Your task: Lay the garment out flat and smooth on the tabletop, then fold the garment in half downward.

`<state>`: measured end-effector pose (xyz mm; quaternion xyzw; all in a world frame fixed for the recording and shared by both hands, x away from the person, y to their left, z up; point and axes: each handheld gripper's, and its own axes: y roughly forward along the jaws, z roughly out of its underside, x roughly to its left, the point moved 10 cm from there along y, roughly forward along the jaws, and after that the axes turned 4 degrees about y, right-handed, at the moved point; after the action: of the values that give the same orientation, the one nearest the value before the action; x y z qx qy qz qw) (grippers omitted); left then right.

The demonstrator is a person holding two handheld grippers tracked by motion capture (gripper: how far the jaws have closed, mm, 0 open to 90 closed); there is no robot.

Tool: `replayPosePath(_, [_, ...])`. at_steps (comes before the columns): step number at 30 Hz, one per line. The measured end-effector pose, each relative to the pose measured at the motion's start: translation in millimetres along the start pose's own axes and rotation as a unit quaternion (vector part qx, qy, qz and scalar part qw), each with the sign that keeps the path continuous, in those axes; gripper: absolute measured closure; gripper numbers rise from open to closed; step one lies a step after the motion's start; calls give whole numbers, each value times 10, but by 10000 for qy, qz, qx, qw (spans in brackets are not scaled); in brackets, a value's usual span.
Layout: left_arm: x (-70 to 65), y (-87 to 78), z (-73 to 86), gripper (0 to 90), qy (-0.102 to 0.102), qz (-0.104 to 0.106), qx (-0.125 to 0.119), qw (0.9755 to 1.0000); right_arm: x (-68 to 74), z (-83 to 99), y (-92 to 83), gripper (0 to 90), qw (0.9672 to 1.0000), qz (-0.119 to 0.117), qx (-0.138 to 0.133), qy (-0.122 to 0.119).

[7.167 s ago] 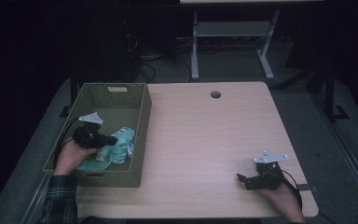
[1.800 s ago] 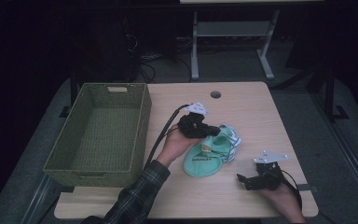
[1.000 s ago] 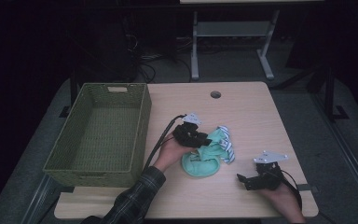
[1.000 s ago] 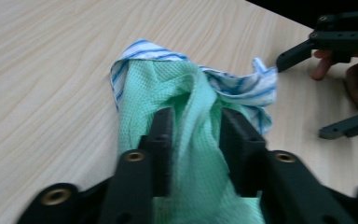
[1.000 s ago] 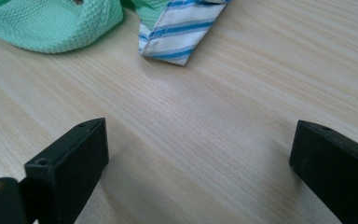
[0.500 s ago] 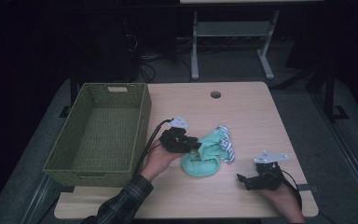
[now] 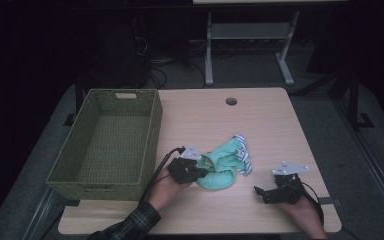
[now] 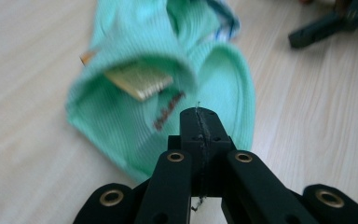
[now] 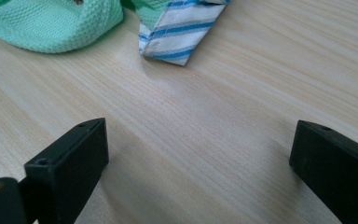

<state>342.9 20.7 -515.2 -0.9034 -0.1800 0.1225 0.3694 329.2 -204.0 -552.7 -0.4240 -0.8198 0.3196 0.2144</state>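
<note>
A mint-green knit garment [image 7: 222,167] with a blue-and-white striped part [image 7: 243,156] lies crumpled on the table at centre front. My left gripper [image 7: 205,173] sits at its left edge, and its jaws have just been closing. In the left gripper view the jaws [image 8: 200,119] are pressed together with no cloth between them, and the garment [image 8: 168,56] with its gold label [image 8: 140,81] lies just beyond the tips. My right gripper [image 7: 260,195] rests on the table to the garment's right, jaws wide apart [image 9: 200,154] and empty, facing the striped part [image 9: 182,32].
An empty green woven basket [image 7: 150,135] stands at the table's left. A round cable hole [image 7: 231,101] is at the back centre. Bare wood [image 7: 280,130] lies behind and right of the garment. The other gripper [image 8: 326,28] shows at the left gripper view's top right.
My left gripper has drawn back to the left, from over the garment to its left edge. The garment stays where it lay. The right hand has not moved.
</note>
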Motion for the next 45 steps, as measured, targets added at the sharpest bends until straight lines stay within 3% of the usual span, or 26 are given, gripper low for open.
replayPosePath(8, [-4, 137, 175, 895, 42, 14, 310, 9995, -1, -1, 1, 39, 10000, 29, 1, 13])
replayPosePath(13, [1, 144, 178, 896, -59, 45, 249, 9997, 1, -2, 1, 40, 10000, 34, -1, 6])
replayPosePath(14, [10, 135, 190, 896, 31, 28, 329, 9994, 1, -2, 2, 39, 10000, 36, -3, 7])
replayPosePath(17, [-7, 145, 177, 896, 20, -3, 290, 9996, 3, -4, 1, 46, 10000, 32, 7, 6])
replayPosePath(20, [0, 139, 185, 896, 117, -26, 350, 9993, 22, -15, -4, 80, 9999, 39, 88, 30])
replayPosePath(23, [1, 139, 184, 895, 83, -21, 350, 9994, 40, -32, -23, 139, 9999, 26, 145, 36])
replayPosePath(36, [9, 138, 185, 895, 16, 35, 346, 9994, 6, -349, 27, 325, 9997, -105, -67, 211])
replayPosePath(41, [11, 137, 186, 895, 15, 35, 356, 9994, 28, -457, 84, 431, 9984, -356, -157, 411])
replayPosePath(45, [8, 141, 180, 896, -21, 37, 335, 9994, 61, -487, 152, 472, 9983, -422, -96, 382])
